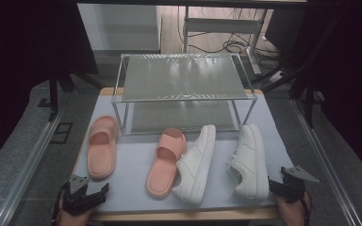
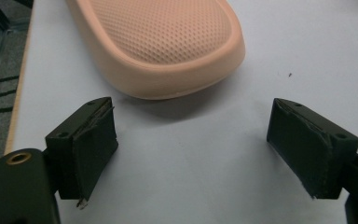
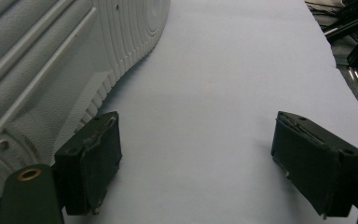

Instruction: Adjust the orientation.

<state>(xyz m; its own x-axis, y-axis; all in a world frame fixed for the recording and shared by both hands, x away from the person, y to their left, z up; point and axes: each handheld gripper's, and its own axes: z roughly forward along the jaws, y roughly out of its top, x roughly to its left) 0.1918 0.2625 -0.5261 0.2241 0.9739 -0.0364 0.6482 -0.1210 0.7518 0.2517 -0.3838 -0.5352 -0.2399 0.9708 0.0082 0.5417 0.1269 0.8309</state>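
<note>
Two pink slides and two white sneakers lie on a pale mat (image 1: pixel 136 165) in front of a clear two-tier shoe rack (image 1: pixel 184 89). The left slide (image 1: pixel 101 147) lies at the mat's left, the second slide (image 1: pixel 166 160) in the middle, touching a white sneaker (image 1: pixel 195 162). The other sneaker (image 1: pixel 250 160) lies to the right. My left gripper (image 1: pixel 90 195) is open at the front left corner, just behind the left slide's heel (image 2: pixel 168 42). My right gripper (image 1: pixel 283 186) is open at the front right, beside the right sneaker's heel (image 3: pixel 51 70). Nothing is between either pair of jaws.
The rack's two shelves (image 1: pixel 181 77) hold nothing. The mat covers a wooden table whose front edge (image 1: pixel 179 215) runs between my hands. Metal rails (image 1: pixel 23 169) flank the table. A stand and cables (image 1: pixel 231 44) are on the floor behind.
</note>
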